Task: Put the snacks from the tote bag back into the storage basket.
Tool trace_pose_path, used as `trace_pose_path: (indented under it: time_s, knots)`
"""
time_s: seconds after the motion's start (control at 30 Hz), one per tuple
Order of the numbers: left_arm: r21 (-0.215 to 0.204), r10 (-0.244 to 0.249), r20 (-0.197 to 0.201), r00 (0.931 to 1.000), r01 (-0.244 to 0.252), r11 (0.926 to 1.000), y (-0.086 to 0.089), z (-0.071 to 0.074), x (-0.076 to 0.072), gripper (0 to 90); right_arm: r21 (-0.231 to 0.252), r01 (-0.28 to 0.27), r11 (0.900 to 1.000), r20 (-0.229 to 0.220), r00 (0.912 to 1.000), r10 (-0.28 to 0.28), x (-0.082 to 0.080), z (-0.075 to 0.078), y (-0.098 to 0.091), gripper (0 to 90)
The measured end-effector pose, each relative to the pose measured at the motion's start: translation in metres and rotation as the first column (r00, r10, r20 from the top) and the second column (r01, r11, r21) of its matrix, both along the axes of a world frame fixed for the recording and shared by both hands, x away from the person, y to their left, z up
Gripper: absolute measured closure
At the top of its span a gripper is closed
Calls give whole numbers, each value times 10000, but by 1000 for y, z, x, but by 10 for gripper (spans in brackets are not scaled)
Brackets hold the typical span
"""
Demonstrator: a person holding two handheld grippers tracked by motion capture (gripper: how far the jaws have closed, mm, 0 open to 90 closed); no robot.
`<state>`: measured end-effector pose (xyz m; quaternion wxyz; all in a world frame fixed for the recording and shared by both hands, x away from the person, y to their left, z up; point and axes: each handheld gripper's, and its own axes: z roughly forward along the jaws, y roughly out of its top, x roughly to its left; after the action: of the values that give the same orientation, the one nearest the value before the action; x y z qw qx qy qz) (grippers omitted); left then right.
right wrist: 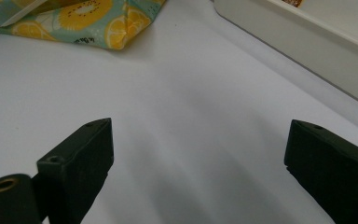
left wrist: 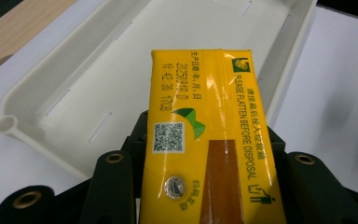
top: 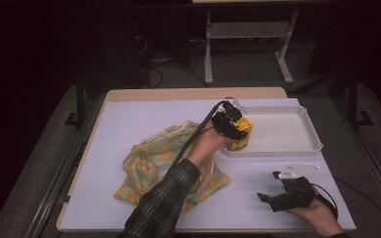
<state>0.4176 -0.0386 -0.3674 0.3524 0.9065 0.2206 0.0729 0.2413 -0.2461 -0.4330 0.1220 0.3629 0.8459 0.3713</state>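
we see the yellow carton (left wrist: 209,140) cut off at the bottom edge, its small print blurred; the patterned cloth (right wrist: 74,18) is cropped above.

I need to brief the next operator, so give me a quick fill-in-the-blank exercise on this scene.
1. The left gripper is shut on a ____ carton.
2. The carton is held over the white ____.
3. The right gripper has its jaws ____.
4. The patterned cloth lies on the ____.

Missing words: yellow; tray; open; table

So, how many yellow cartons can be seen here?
1: the carton is between the left tongs, over the tray's left end. The cloth may hide more.
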Motion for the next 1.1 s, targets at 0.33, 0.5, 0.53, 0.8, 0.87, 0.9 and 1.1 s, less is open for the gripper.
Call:
trace_pose_path:
  time_s: [0.33, 0.5, 0.53, 0.8, 0.87, 0.9, 1.1]
  knots:
    - [238, 46, 51, 10000, -47, 9997, -2, -8, -1, 531, 27, 30, 10000, -16, 10000, -30, -1, 0, 0, 77]
    - [411, 38, 25, 10000, -39, 9991, -4, -12, -1, 528, 33, 46, 10000, -13, 10000, -46, -1, 0, 0, 77]
    - [417, 49, 36, 10000, -51, 9991, -4, -13, -1, 528, 19, 29, 10000, -25, 10000, -29, -1, 0, 0, 78]
    - [395, 23, -49, 10000, -21, 9992, -2, -13, -1, 516, 3, -8, 10000, -8, 10000, 8, -1, 0, -1, 78]
    - [287, -27, -83, 10000, 29, 9996, -1, -11, 0, 496, 8, -15, 10000, 5, 10000, 15, 0, 0, 0, 77]
    - [216, 3, -160, 9999, 0, 9998, 0, -10, -1, 493, 3, -20, 10000, 1, 10000, 20, -1, 0, 0, 77]
    - [134, -195, -179, 9996, 197, 9997, 7, 0, -2, 389, 45, -17, 10000, -42, 10000, 17, -1, 0, 1, 77]
